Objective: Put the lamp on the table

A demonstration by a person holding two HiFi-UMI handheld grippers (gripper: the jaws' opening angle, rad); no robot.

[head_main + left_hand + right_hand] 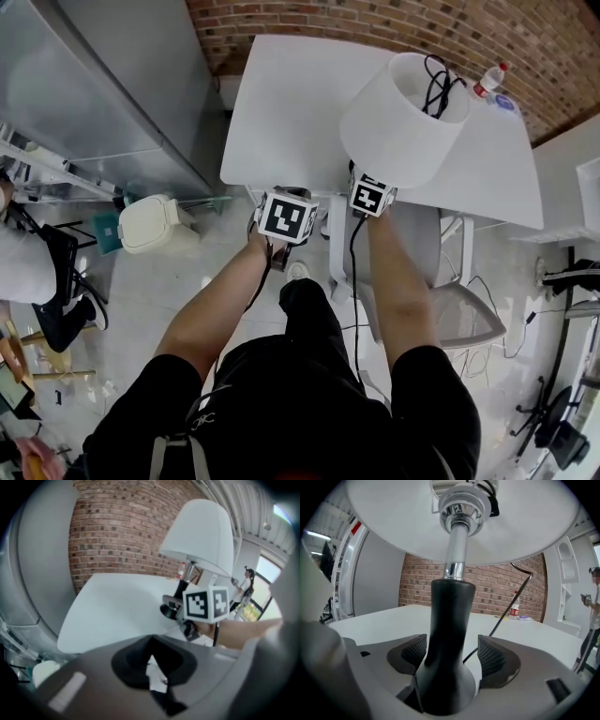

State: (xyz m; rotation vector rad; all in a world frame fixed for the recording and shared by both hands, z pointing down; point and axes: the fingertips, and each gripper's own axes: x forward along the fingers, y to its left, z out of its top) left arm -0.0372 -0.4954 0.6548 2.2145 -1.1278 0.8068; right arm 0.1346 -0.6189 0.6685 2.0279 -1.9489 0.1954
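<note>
A lamp with a white shade [403, 117] and a black stem [450, 634] stands upright on the white table [291, 103], near its front edge. My right gripper [372, 192] is under the shade. In the right gripper view its ribbed pads [492, 656] flank the stem with a gap on the right, so the right gripper [452, 656] is open. The lamp's black cable [436, 89] is coiled in the top of the shade. My left gripper [286, 217] hovers off the table's front edge, left of the lamp. Its jaws [152, 667] are together and hold nothing.
A plastic bottle [489, 80] stands at the table's far right by the brick wall. A grey chair [450, 291] sits under the table's front right. A white bin [150, 225] and a grey metal cabinet [112, 84] are to the left. A person [28, 272] is at far left.
</note>
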